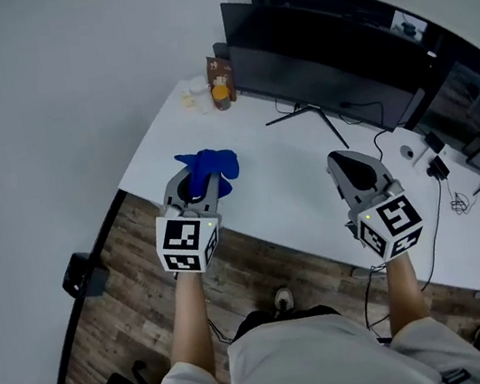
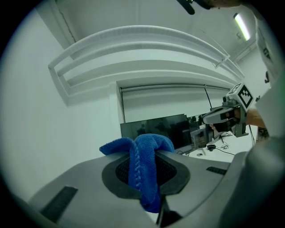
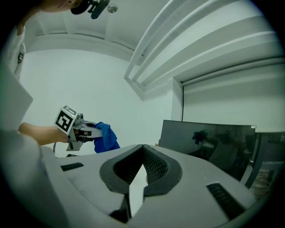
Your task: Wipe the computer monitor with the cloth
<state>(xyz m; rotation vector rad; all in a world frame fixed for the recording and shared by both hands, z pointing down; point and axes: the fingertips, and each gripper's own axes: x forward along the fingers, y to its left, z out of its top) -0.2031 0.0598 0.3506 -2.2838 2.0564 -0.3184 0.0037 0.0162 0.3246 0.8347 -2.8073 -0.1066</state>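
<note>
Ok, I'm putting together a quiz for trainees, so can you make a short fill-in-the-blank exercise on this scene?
1. The left gripper is shut on a ____ cloth.
2. The right gripper has its jaws together and holds ____.
3. The cloth is not yet touching the ____.

Missing words: blue; nothing; monitor.

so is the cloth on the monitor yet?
No, the blue cloth is pinched in the left gripper over the near side of the table, well short of the monitor.

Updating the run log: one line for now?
left hand-held gripper: shut on blue cloth | right hand-held gripper: shut, empty | monitor: not yet touched
</note>
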